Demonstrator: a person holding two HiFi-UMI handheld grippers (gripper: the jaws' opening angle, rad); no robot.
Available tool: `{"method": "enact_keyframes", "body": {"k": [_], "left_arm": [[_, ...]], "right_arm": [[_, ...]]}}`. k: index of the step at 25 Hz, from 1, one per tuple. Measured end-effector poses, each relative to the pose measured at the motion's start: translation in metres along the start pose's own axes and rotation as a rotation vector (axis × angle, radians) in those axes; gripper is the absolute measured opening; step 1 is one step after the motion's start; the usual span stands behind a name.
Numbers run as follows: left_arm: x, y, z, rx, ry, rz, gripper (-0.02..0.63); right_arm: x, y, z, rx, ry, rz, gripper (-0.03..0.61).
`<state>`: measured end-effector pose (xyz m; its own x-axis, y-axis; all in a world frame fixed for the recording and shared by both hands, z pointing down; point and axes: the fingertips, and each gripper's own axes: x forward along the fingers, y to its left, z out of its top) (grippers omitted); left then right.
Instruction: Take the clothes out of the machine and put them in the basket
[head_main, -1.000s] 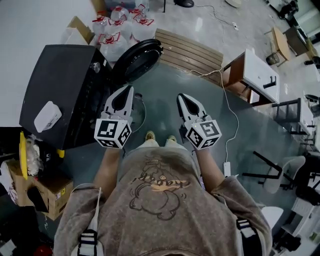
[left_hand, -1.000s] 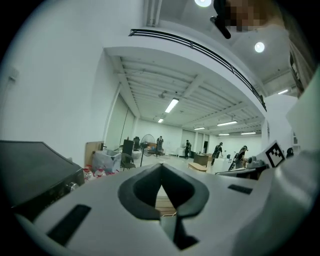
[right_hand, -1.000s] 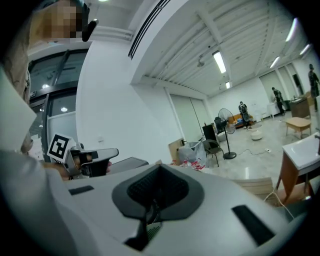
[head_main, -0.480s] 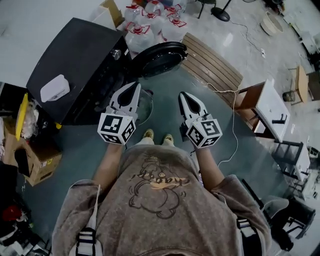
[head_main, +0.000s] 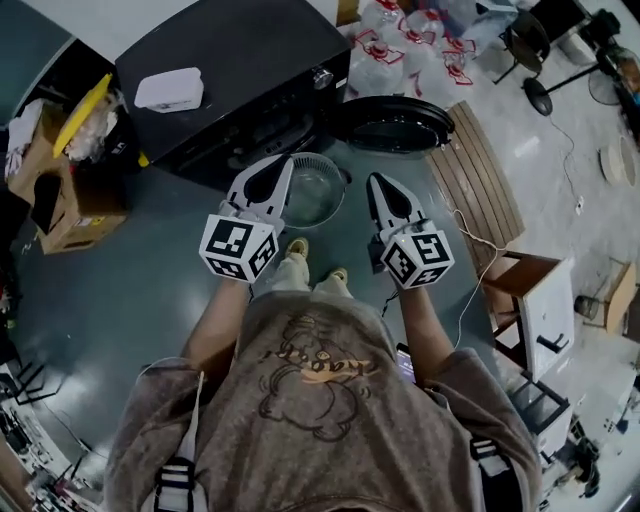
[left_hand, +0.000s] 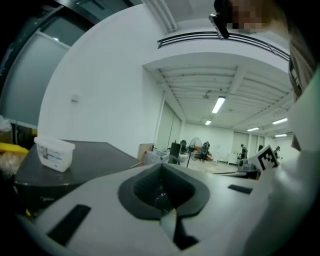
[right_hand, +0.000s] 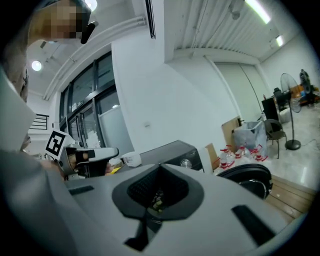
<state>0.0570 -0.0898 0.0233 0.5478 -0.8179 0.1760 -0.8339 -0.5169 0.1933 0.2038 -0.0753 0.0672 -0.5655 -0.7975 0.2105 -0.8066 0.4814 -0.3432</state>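
Left gripper (head_main: 282, 160) and right gripper (head_main: 378, 180) swung toward machine (head_main: 240, 70) over floor (head_main: 130, 290).

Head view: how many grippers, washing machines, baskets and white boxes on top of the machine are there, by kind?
Grippers: 2 (left gripper, right gripper)
Washing machine: 1
Basket: 1
White box: 1
Total: 5

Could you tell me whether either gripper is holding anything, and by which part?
Nothing is held: the left gripper and right gripper are both shut, empty.
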Motion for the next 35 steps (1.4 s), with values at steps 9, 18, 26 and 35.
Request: {"method": "enact_keyframes", "body": {"k": [9,18,26,35], "left_arm": [[-0.011,0.051,-0.036,-0.034,-0.015,0.103,0.008],[0.022,0.127,-0.139,0.000,-0.016,0.150,0.008],[0.057,0.182,-0.255,0.011,-0.028,0.174,0.008],[0.075,0.211,-0.377,0.024,-0.079,0.181,0.008]], "right_arm": [[0.068,0.014,-0.029,-0.029,0.052,0.144,-0.003],[0.158,-0.001,-0.113,-0.049,0.061,0.238,-0.003],[0.226,-0.036,-0.239,-0.067,0.062,0.278,-0.003],[0.268,-0.064,-0.348,-0.122,0.024,0.323,-0.003]]}}
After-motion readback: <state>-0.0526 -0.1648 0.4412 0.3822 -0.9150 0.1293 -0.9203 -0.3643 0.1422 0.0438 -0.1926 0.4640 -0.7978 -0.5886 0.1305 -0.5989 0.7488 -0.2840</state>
